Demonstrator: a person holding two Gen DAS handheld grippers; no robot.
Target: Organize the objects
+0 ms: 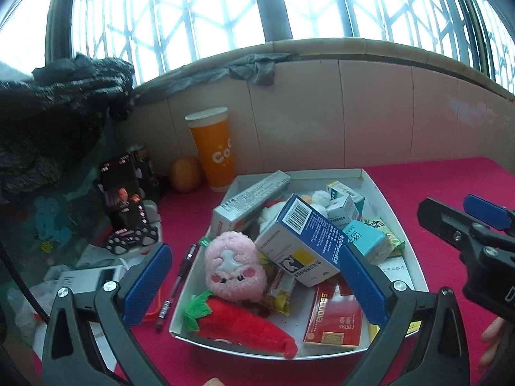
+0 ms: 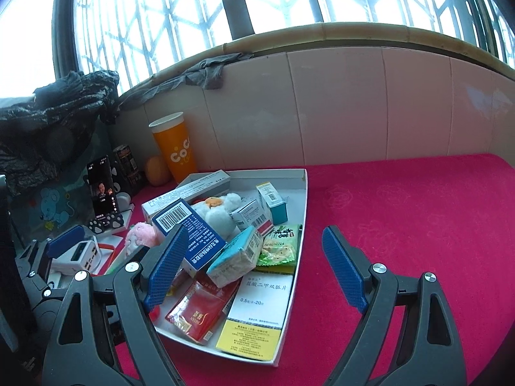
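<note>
White tray (image 1: 391, 207) on the red worktop (image 2: 418, 212), heaped with boxes and toys. Blue-and-white medicine box (image 1: 301, 241) tilted on top of the pile; pink plush (image 1: 233, 265) and red plush carrot (image 1: 244, 323) along the tray's left side; red cigarette pack (image 2: 198, 310) and yellow-and-white box (image 2: 257, 315) at its near end. Left hand-held gripper (image 1: 257, 284) above the tray, wide open, holding nothing. Right hand-held gripper (image 2: 254, 271) wide open and holding nothing too, left finger over the tray, right finger over the worktop. Orange cup (image 1: 212, 148) behind, by the wall; pen (image 1: 175, 284) just left of the tray.
</note>
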